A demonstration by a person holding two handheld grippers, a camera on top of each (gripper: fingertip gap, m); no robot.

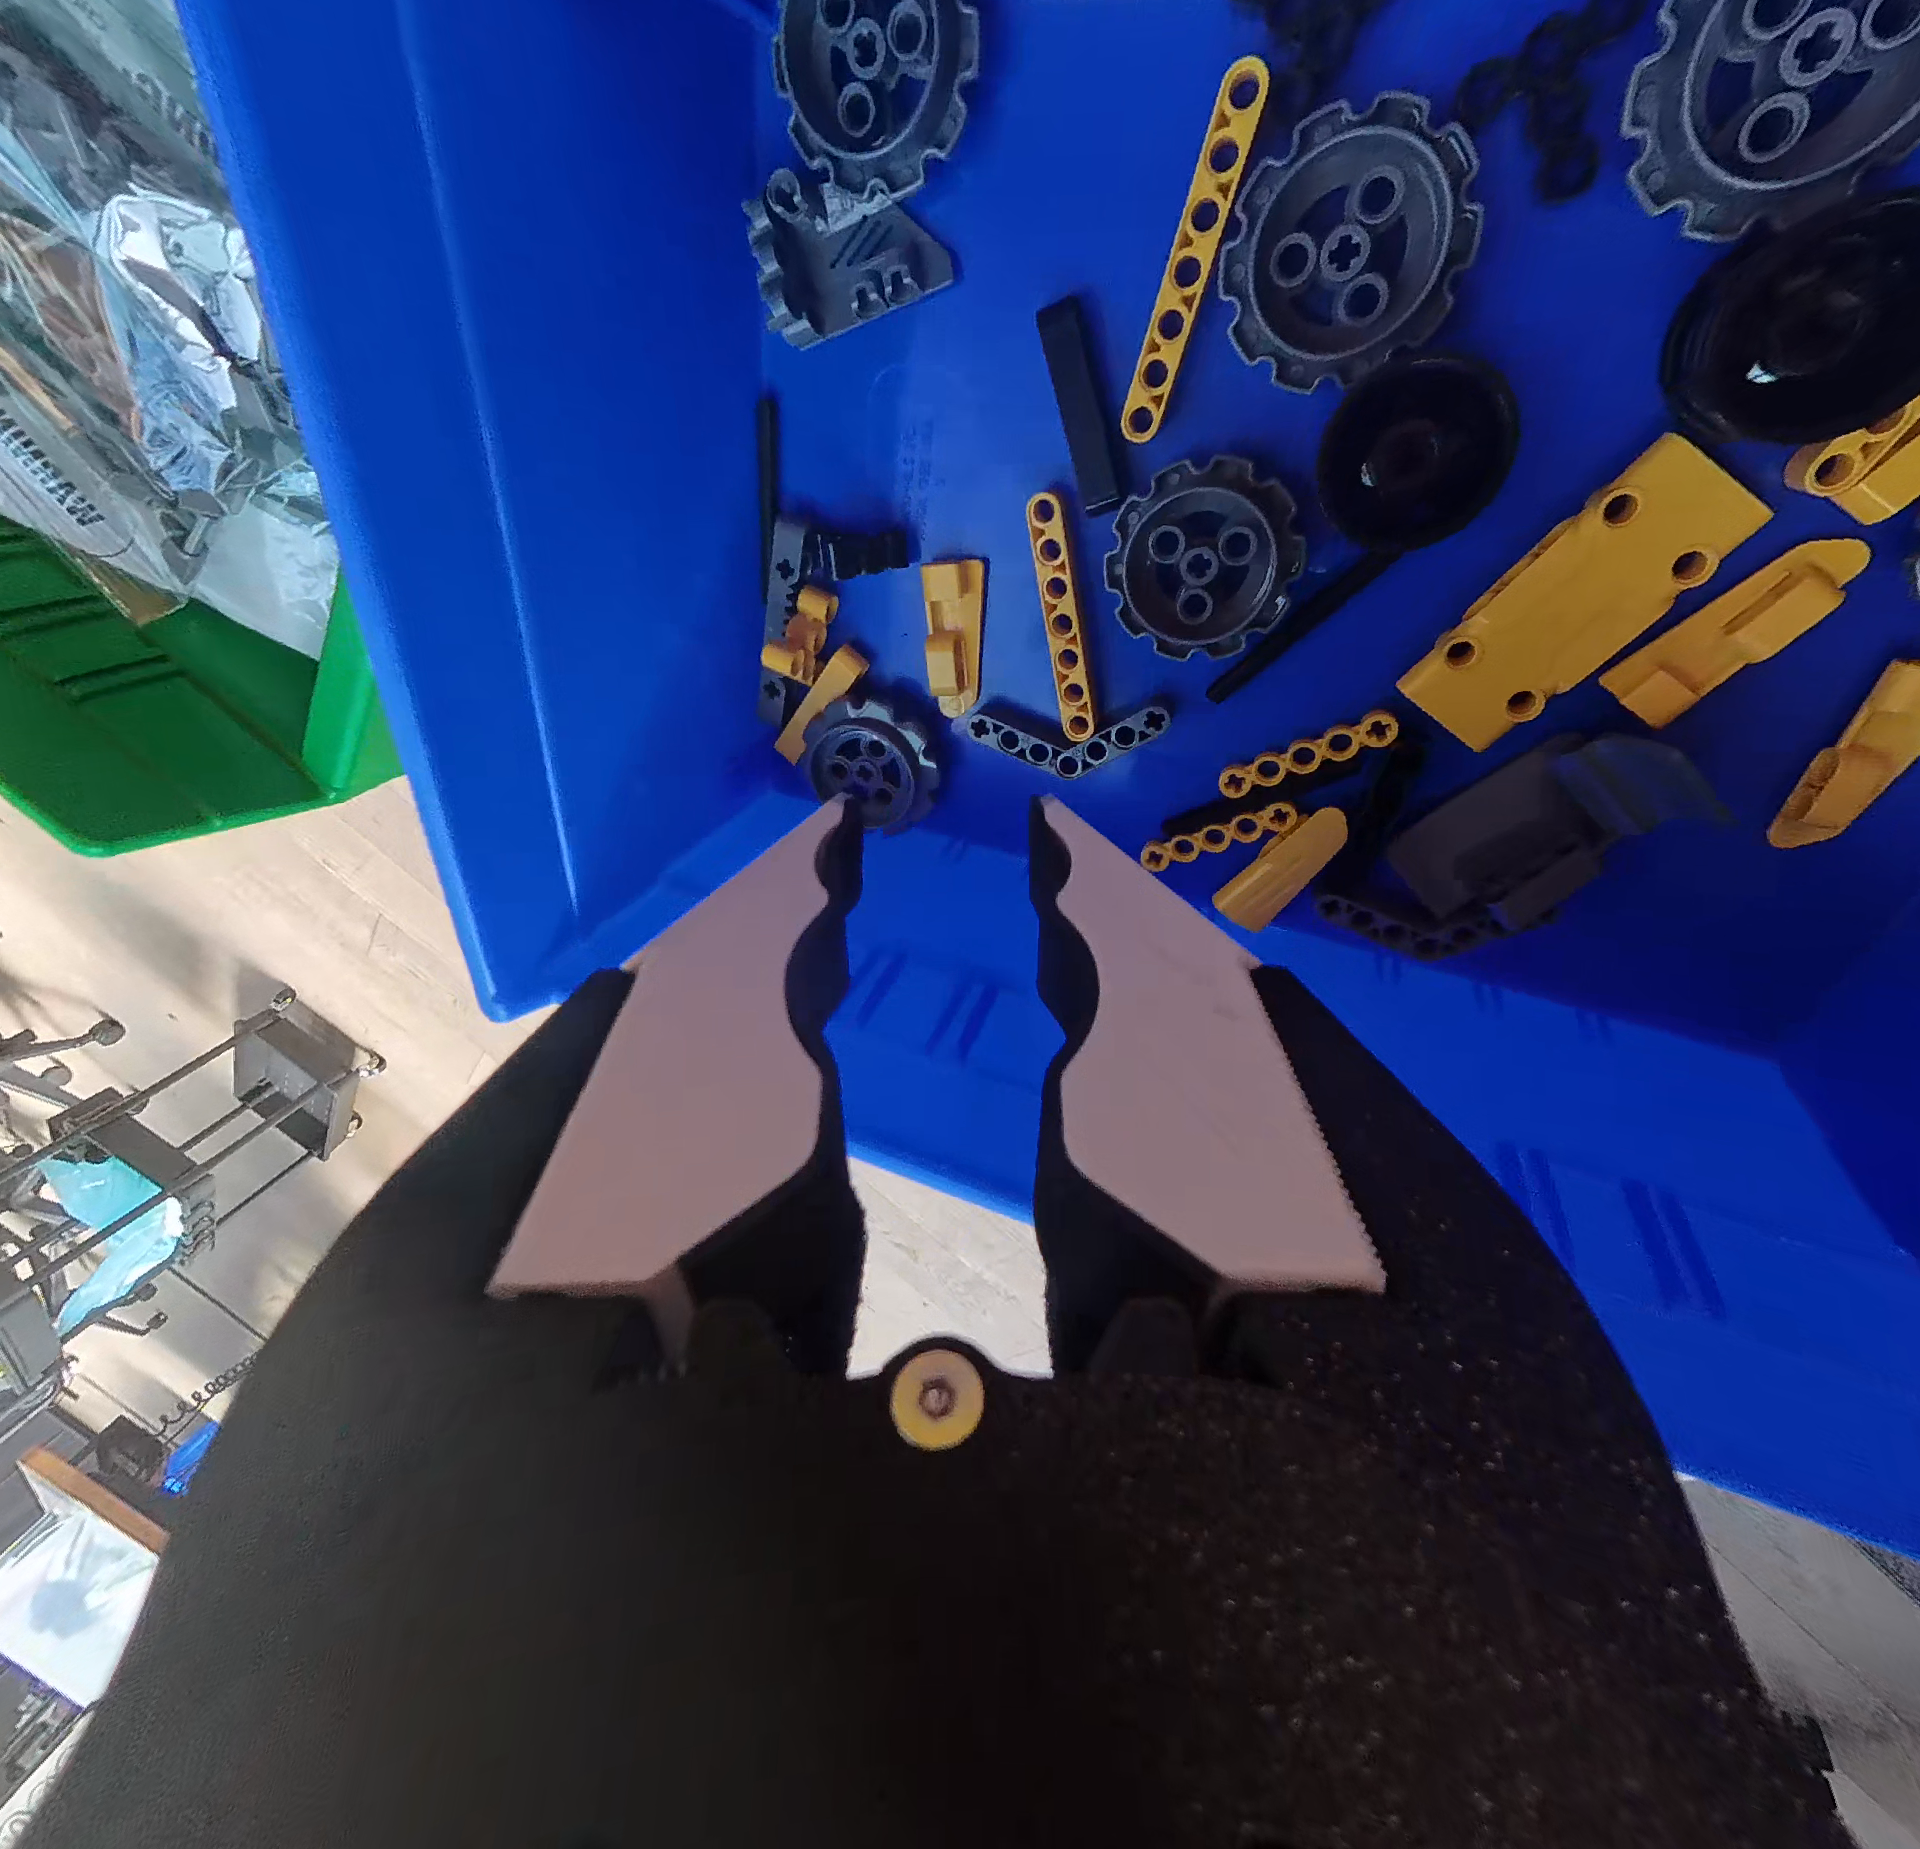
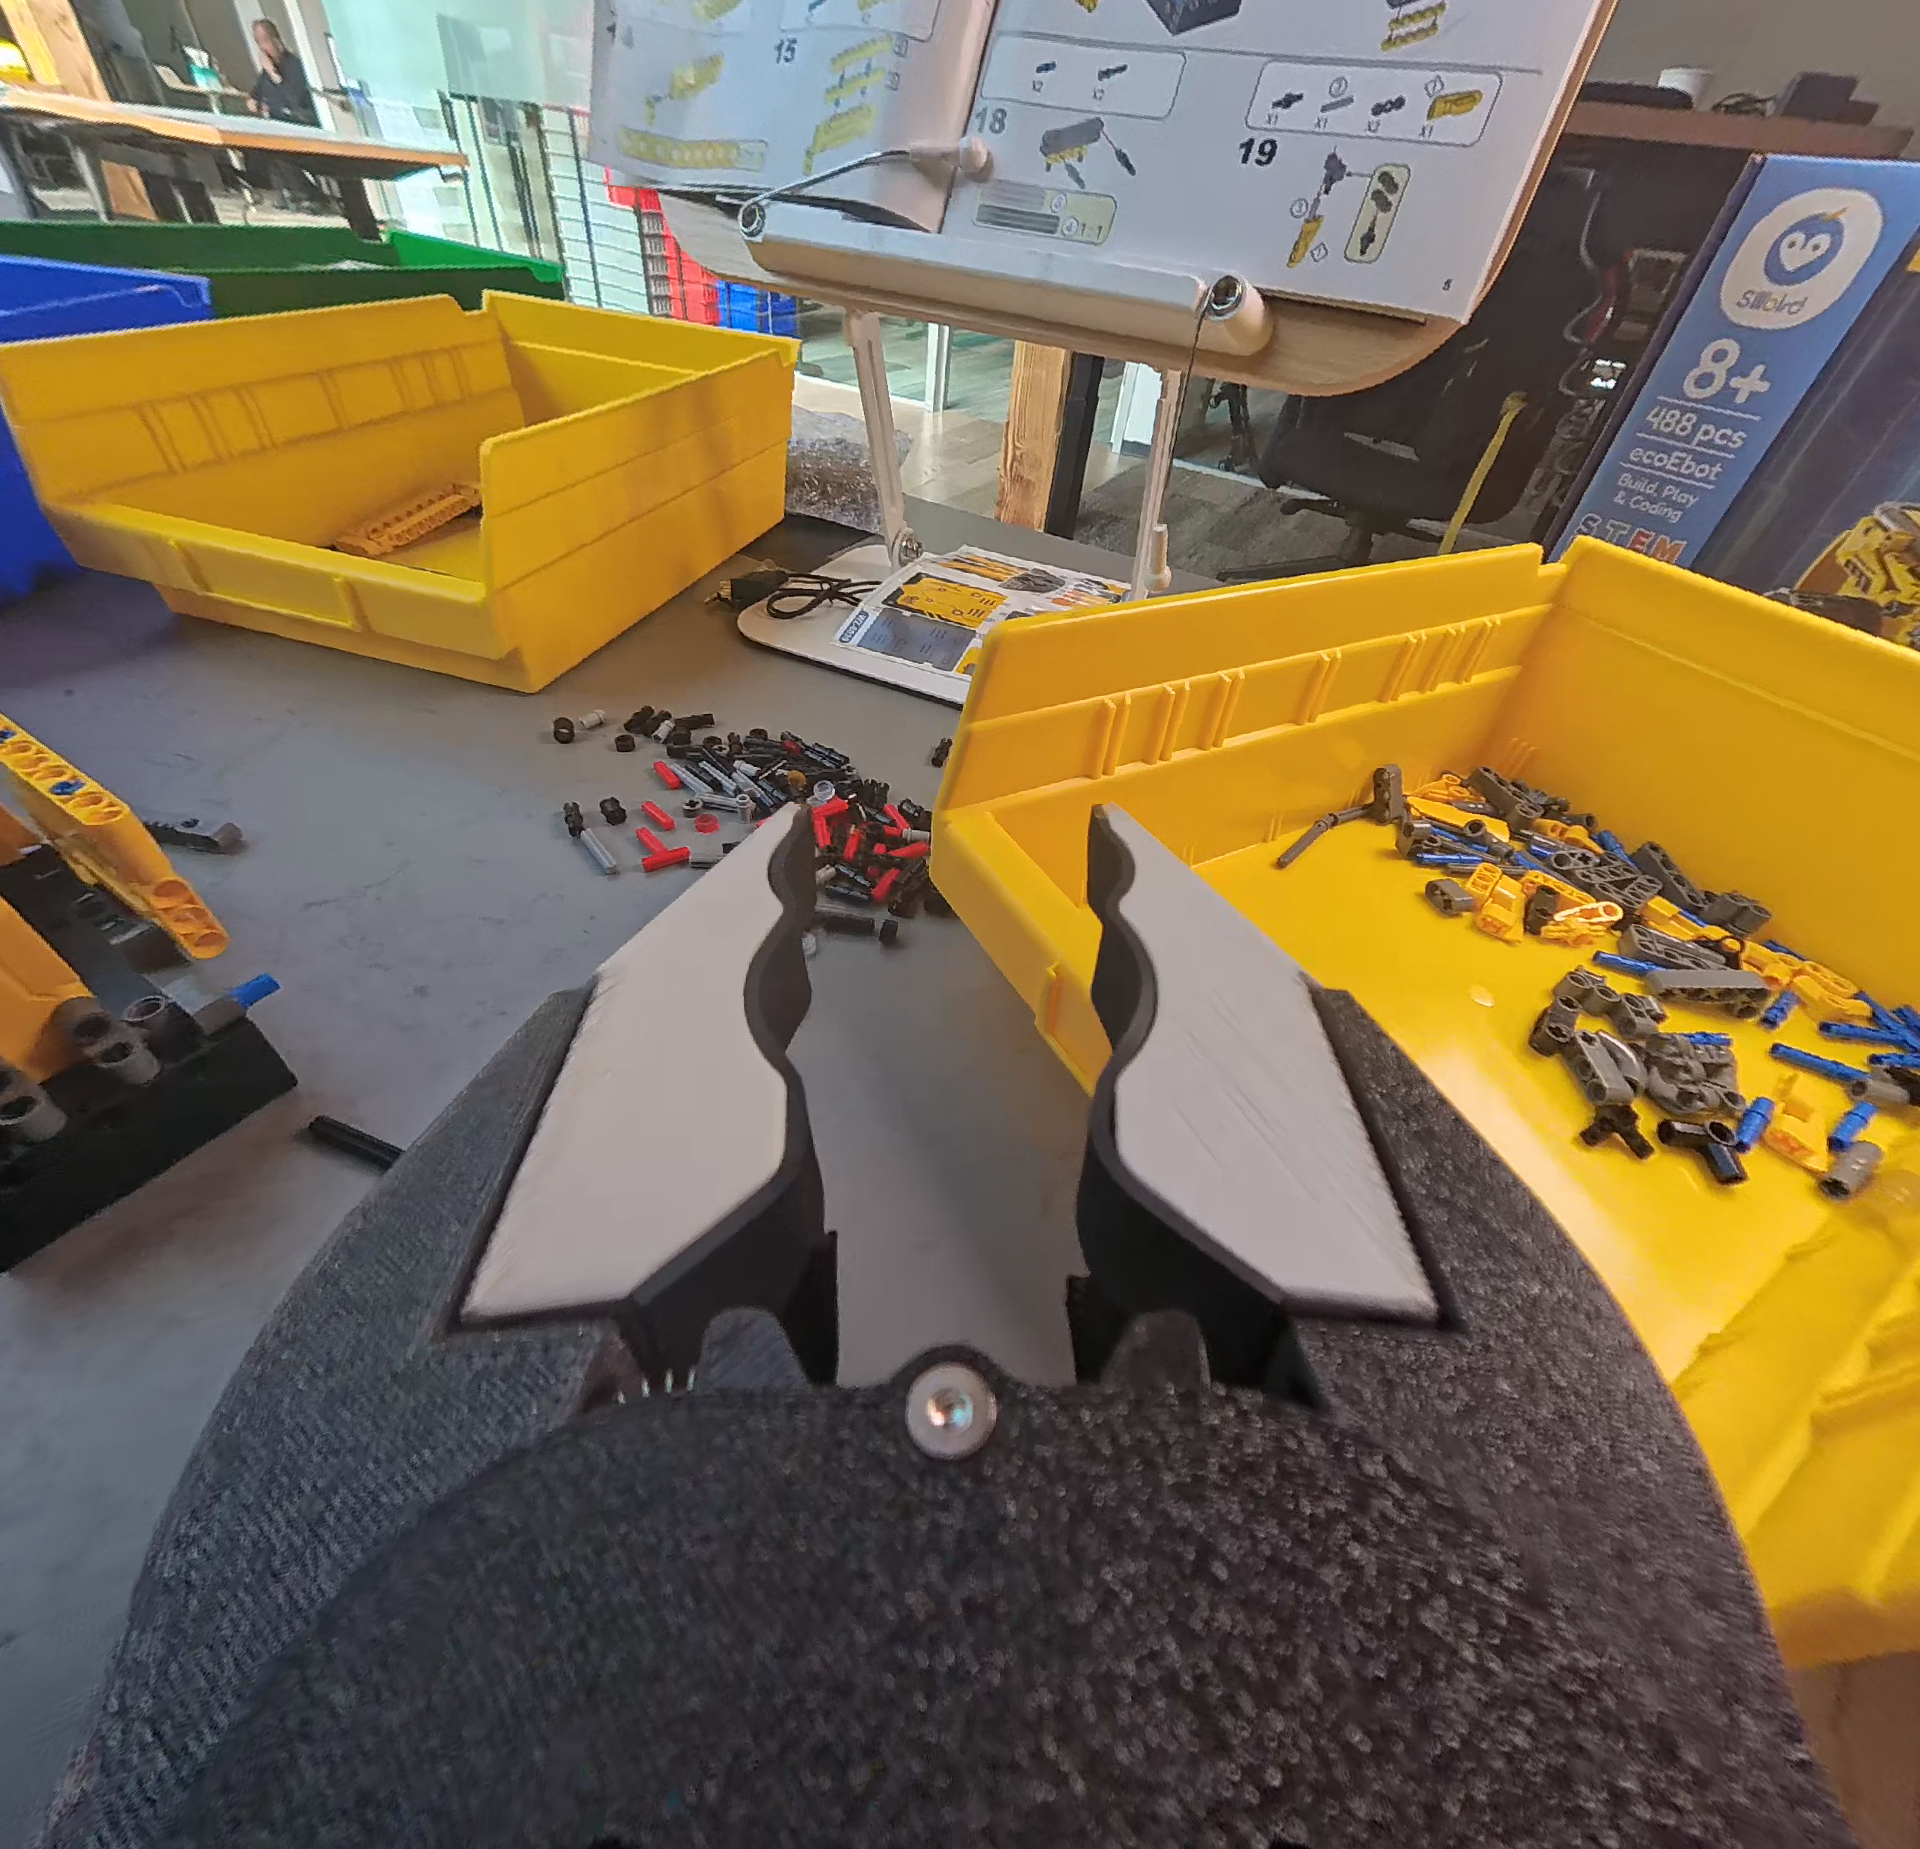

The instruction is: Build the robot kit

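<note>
The left gripper [image 1: 940, 812] points down into the blue bin [image 1: 582, 449], jaws spread and empty, its left fingertip just beside a small grey sprocket [image 1: 871, 765] in the bin's corner. Past that sprocket lie yellow beams [image 1: 1195, 251], bigger sprocket wheels [image 1: 1345, 241] and black tyres [image 1: 1418, 454]. The right gripper [image 2: 951, 823] hovers level, released, holding nothing, beside the near yellow bin [image 2: 1195, 698] full of small grey, blue and yellow connectors [image 2: 1662, 958]. Beyond it, loose pins [image 2: 790, 802] scatter the grey table [image 2: 395, 864]; a second yellow bin [image 2: 582, 511] and an instruction booklet on a stand [image 2: 1091, 106] sit farther back.
</note>
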